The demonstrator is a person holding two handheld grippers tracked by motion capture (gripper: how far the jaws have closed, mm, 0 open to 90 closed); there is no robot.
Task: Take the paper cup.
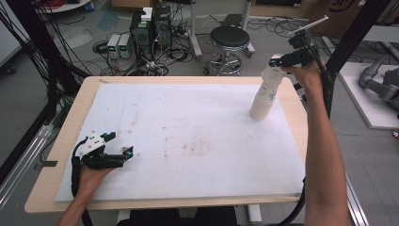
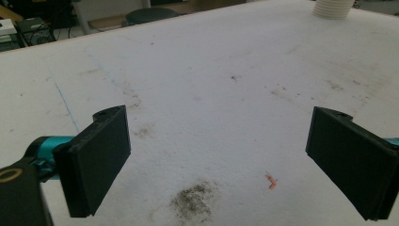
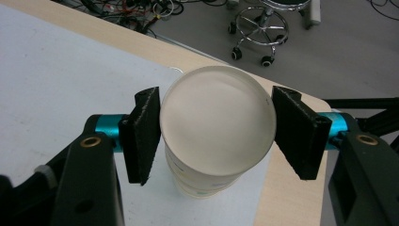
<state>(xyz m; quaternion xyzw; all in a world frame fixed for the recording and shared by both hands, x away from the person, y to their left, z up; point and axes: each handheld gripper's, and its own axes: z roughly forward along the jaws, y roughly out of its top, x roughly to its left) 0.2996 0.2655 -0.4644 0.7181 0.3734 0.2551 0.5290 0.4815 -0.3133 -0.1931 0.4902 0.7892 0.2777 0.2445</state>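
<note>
High view looks down over the table (image 1: pixel 56 141); both gripper views sit close above it.

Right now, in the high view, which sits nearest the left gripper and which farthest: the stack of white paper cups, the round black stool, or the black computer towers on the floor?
From the left gripper:
1. Black computer towers, floor beyond the table, straight ahead.
2. Stack of white paper cups, table's far right.
3. Round black stool, floor behind the table.
The first two are close to call.

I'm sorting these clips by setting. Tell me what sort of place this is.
Most likely a lab or workshop. Computer towers sit on the floor amid tangled cables, a rolling stool stands behind the table, and black metal frame posts stand beside it.
</note>
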